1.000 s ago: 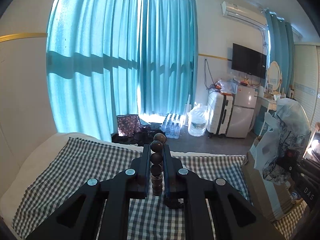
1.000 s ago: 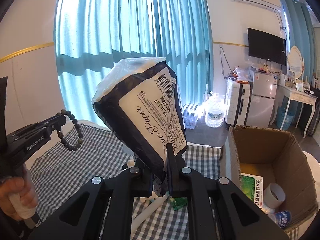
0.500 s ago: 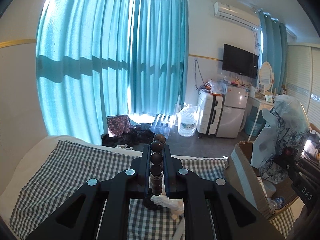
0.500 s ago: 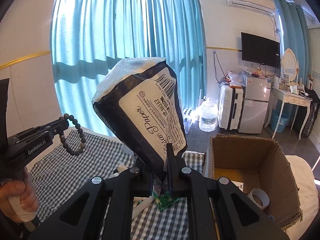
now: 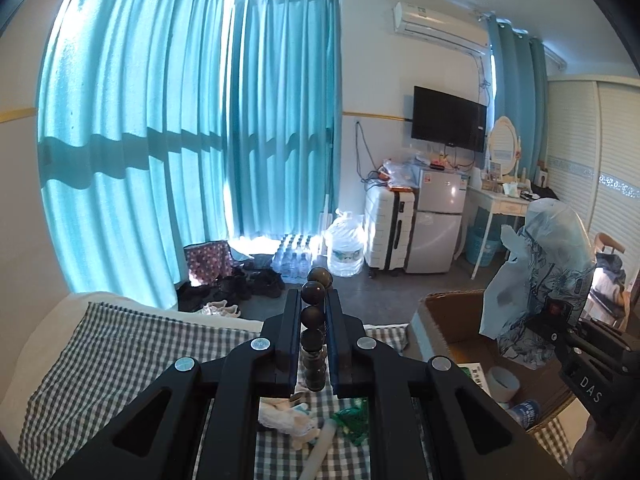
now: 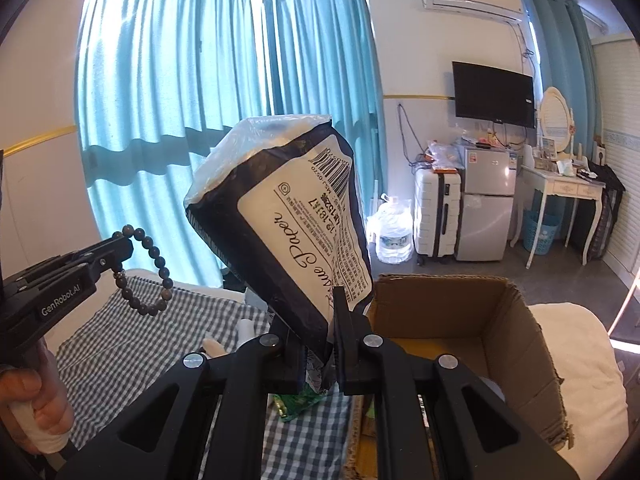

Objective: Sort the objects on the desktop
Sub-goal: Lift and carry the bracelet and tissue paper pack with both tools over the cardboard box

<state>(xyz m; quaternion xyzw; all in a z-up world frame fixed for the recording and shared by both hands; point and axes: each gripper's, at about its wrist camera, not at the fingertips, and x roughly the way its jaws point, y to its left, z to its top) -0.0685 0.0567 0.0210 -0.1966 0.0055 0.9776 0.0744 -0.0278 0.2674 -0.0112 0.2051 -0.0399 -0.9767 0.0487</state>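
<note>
Box [image 6: 460, 312] nearer; both tongs raised, gripping loads.

Sunlit teal curtains [image 5: 160, 140] far left; wall television [image 5: 449, 124], small fridge [image 5: 438, 220], white suitcase [image 5: 390, 232] far right.

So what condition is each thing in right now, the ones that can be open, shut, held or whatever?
Left gripper: shut on bead bracelet, which dangles.
Right gripper: shut on tissue pack, held tilted, off the table.
Cardboard box: open, holding a tape roll and other items.
Curtains: drawn shut.
TV: off.
</note>
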